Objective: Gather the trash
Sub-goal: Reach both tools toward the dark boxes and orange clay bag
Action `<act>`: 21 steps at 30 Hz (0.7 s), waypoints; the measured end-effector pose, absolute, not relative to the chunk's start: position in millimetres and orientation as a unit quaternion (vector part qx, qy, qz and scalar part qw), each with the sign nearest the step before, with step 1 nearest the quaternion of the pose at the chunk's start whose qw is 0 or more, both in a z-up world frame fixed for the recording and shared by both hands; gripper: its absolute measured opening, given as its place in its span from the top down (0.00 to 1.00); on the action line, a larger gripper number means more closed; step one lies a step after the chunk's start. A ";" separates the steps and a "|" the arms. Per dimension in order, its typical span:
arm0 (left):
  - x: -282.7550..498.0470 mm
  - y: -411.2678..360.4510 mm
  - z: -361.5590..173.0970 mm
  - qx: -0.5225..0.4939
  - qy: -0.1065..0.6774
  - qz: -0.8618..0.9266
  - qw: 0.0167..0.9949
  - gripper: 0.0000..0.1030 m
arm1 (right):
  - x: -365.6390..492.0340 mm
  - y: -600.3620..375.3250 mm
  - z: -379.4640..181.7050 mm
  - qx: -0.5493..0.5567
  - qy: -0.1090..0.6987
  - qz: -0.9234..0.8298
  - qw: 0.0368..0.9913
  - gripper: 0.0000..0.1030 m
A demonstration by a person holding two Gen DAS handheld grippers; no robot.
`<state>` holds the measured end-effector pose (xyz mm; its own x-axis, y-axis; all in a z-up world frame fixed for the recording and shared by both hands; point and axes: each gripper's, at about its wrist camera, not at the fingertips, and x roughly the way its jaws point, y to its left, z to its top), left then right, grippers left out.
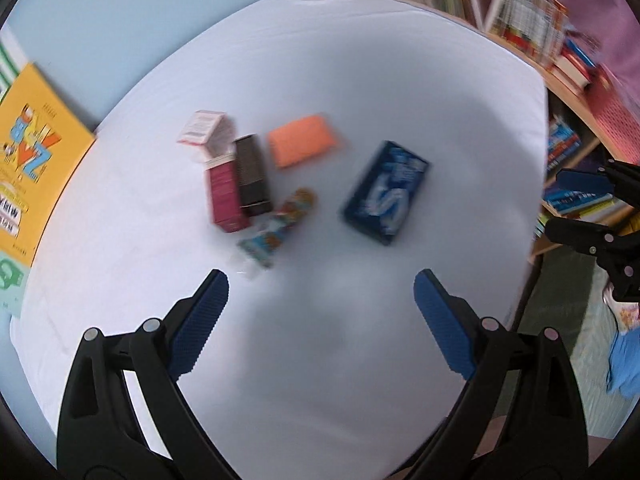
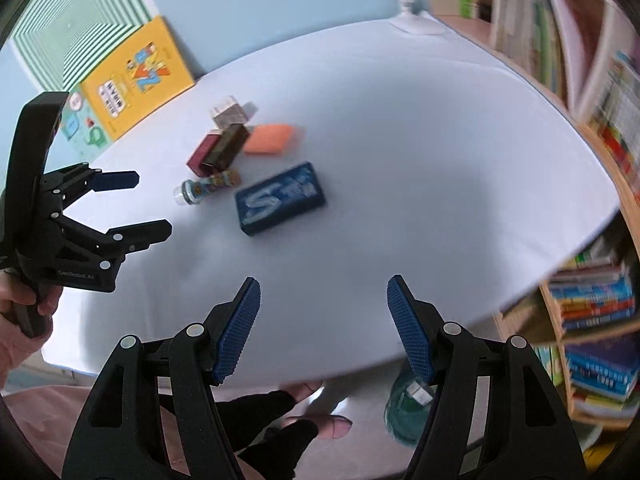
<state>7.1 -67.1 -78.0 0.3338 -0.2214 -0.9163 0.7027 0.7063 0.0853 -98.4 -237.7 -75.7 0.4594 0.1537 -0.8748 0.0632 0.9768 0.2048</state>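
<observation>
Left gripper (image 1: 320,280): spread, nothing held.
Right gripper (image 2: 323,286): spread, nothing held.
Risk: boxes (image 1: 236,176) are packed close on the desk (image 1: 360,80); neighbours could be knocked.

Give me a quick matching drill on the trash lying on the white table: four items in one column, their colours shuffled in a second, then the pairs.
Items:
1. flat pack
2. large box
3. tall carton with open flap
4. slim box beside that carton

Colours:
A. dark brown
B. orange
C. maroon
D. navy blue

Pairs: 1-B, 2-D, 3-C, 4-A
</observation>
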 end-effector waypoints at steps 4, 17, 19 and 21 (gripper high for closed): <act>36.0 -52.6 -81.5 0.234 0.503 -0.273 0.786 0.11 | -63.5 -225.9 -78.8 0.082 0.526 0.054 0.845 0.35; 119.4 -36.0 -111.1 0.218 0.530 -0.241 0.783 0.11 | 39.5 -191.2 -105.5 0.002 0.551 0.125 0.825 0.35; 124.4 -37.1 -116.9 0.221 0.533 -0.239 0.781 0.12 | 49.1 -190.1 -109.5 -0.005 0.555 0.131 0.822 0.35; 128.7 -38.4 -124.3 0.225 0.539 -0.238 0.776 0.13 | 58.8 -189.2 -113.4 -0.013 0.558 0.134 0.819 0.35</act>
